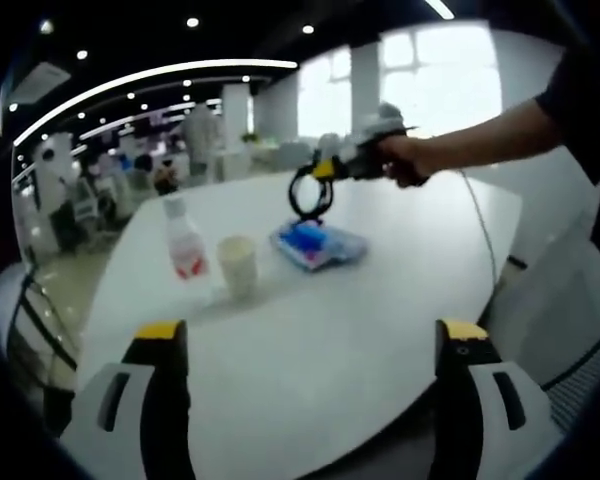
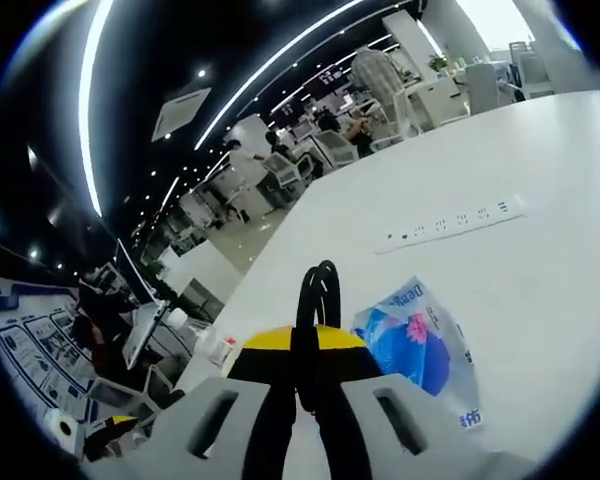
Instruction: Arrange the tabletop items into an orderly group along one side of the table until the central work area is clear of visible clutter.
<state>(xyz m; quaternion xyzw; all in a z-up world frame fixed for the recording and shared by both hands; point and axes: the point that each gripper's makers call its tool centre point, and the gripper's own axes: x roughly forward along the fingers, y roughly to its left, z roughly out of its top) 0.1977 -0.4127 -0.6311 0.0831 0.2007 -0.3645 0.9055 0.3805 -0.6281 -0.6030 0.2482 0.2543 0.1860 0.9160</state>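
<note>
left gripper (image 1: 305, 345) jaws spread, above bare white table (image 1: 330, 340) | ahead-left: clear plastic bottle (image 1: 184, 240), pale paper cup (image 1: 238, 264) beside it | right gripper (image 1: 315, 190) pinching black cable loop (image 2: 318, 300), glossy blue tissue pack (image 2: 420, 340) just below | flat power strip (image 2: 455, 223) beyond

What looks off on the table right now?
Nothing spilled or damaged. The bottle and paper cup stand upright. The right hand-held gripper holds a black cable loop over the blue tissue pack, which lies at an angle mid-table.
</note>
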